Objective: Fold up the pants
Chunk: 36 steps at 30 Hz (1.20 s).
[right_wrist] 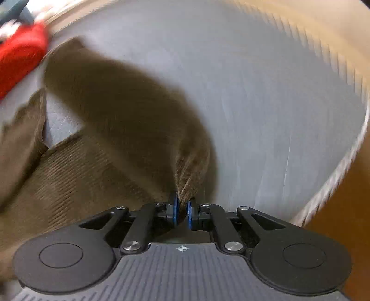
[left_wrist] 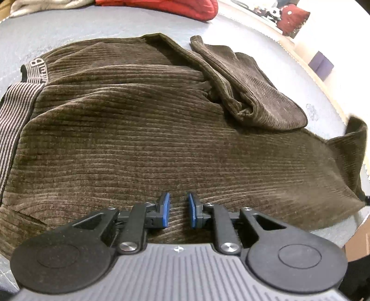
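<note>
In the left wrist view, the left gripper point(left_wrist: 178, 211) is pointing down at the brown corduroy pants point(left_wrist: 143, 143), its blue pads point(left_wrist: 165, 209) standing a narrow gap apart with ribbed cloth showing between them; the pads are not pressing on any fold, so nothing is being held there. The pants are lying spread across the grey padded surface point(left_wrist: 69, 30), filling most of this view. Their striped waistband point(left_wrist: 16, 108) is lying at the left edge, and one pant leg point(left_wrist: 249, 92) is lying folded back over the body of the garment, toward the upper right. Farther off, a red garment point(left_wrist: 175, 7) is resting at the far edge of the surface, and a purple block point(left_wrist: 321, 64) is sitting beyond the surface to the right. In the right wrist view, which is blurred by motion, the right gripper point(right_wrist: 182, 211) is clamping its pads point(right_wrist: 175, 209) together on a pinched bunch of the brown cloth point(right_wrist: 129, 120). From that pinch the cloth is running up and left in a raised band over the grey surface point(right_wrist: 266, 92). The red garment point(right_wrist: 20, 60) is showing at the upper left.
</note>
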Tool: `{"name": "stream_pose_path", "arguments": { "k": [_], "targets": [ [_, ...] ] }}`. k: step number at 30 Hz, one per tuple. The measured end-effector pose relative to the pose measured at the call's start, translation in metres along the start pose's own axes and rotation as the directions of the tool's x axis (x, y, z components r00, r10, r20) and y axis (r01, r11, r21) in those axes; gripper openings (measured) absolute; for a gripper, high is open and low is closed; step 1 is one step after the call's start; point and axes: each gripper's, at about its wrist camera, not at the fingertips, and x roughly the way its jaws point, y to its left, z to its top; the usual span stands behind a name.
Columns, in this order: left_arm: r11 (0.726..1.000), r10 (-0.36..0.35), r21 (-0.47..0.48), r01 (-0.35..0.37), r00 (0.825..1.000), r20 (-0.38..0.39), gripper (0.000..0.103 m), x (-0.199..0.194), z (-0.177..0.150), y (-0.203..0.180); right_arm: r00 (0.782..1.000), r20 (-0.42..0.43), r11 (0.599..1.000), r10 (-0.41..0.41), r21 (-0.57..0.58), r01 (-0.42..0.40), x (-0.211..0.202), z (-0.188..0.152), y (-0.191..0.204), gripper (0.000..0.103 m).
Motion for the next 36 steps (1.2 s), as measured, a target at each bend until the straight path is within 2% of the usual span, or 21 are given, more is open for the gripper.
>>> {"name": "stream_pose_path", "arguments": {
  "k": [3,6,9,12,16,21,24,25,26,27,28,30,31,32,33,34,35,36],
  "targets": [
    [1.000,0.016,0.014,-0.016,1.000,0.009,0.026,0.001,-0.003,-0.007,0.998,0.017,0.998,0.068,0.003,-0.068,0.001,-0.015,-0.021,0.013],
    [0.995,0.050,0.086,-0.053,0.998,0.028,0.031,0.003,-0.009,-0.021,0.989,0.048,0.987,0.138,0.076,-0.142,0.000,-0.013,-0.043,0.025],
    [0.984,0.088,0.148,-0.094,0.995,0.049,0.032,0.006,-0.014,-0.035,0.989,0.087,0.968,0.121,0.209,-0.137,0.002,0.005,-0.066,0.030],
    [0.985,0.093,0.140,-0.101,0.994,0.060,0.032,0.006,-0.017,-0.039,0.982,0.123,0.911,0.143,0.372,-0.179,0.010,0.026,-0.092,0.030],
    [0.988,0.092,0.117,-0.100,0.993,0.070,0.032,0.006,-0.021,-0.039,0.979,0.097,0.831,0.177,0.518,-0.202,0.033,0.037,-0.113,0.031],
    [0.982,0.118,0.134,-0.130,0.989,0.092,0.032,0.008,-0.026,-0.047,0.958,0.134,0.763,0.254,0.581,-0.284,0.041,0.049,-0.110,0.038],
    [0.982,0.124,0.132,-0.137,0.987,0.100,0.032,0.007,-0.029,-0.050,0.962,0.136,0.768,0.235,0.581,-0.270,0.049,0.055,-0.101,0.040],
    [0.982,0.125,0.130,-0.137,0.987,0.101,0.032,0.008,-0.028,-0.049,0.964,0.141,0.771,0.225,0.579,-0.265,0.050,0.056,-0.099,0.037],
    [0.982,0.126,0.128,-0.138,0.987,0.101,0.032,0.006,-0.027,-0.047,0.968,0.147,0.782,0.204,0.571,-0.251,0.049,0.058,-0.097,0.032],
    [0.982,0.128,0.127,-0.140,0.986,0.103,0.032,0.007,-0.028,-0.048,0.972,0.153,0.799,0.176,0.554,-0.232,0.049,0.061,-0.091,0.015],
    [0.982,0.129,0.126,-0.142,0.986,0.103,0.032,0.005,-0.027,-0.046,0.975,0.172,0.828,0.143,0.518,-0.213,0.043,0.063,-0.084,0.009],
    [0.981,0.134,0.124,-0.147,0.985,0.108,0.032,0.005,-0.029,-0.048,0.962,0.235,0.892,0.135,0.395,-0.222,0.030,0.069,-0.061,0.009],
    [0.981,0.134,0.124,-0.148,0.985,0.108,0.032,0.003,-0.028,-0.047,0.946,0.281,0.934,0.164,0.265,-0.240,0.018,0.071,-0.039,0.009],
    [0.981,0.135,0.122,-0.148,0.985,0.109,0.032,0.003,-0.029,-0.048,0.927,0.315,0.958,0.202,0.133,-0.254,0.007,0.070,-0.020,0.009],
    [0.982,0.135,0.121,-0.148,0.985,0.109,0.032,0.001,-0.028,-0.046,0.898,0.338,0.958,0.280,-0.034,-0.286,-0.004,0.067,0.003,0.012],
    [0.982,0.135,0.120,-0.147,0.985,0.109,0.032,0.000,-0.027,-0.046,0.875,0.317,0.930,0.367,-0.145,-0.338,-0.009,0.063,0.017,0.014],
    [0.982,0.134,0.119,-0.147,0.985,0.110,0.032,0.000,-0.028,-0.046,0.857,0.282,0.902,0.430,-0.177,-0.394,-0.008,0.061,0.022,0.013],
    [0.982,0.132,0.119,-0.144,0.985,0.110,0.032,0.001,-0.027,-0.043,0.854,0.248,0.889,0.458,-0.128,-0.440,-0.002,0.061,0.019,0.014]
  ]
}}
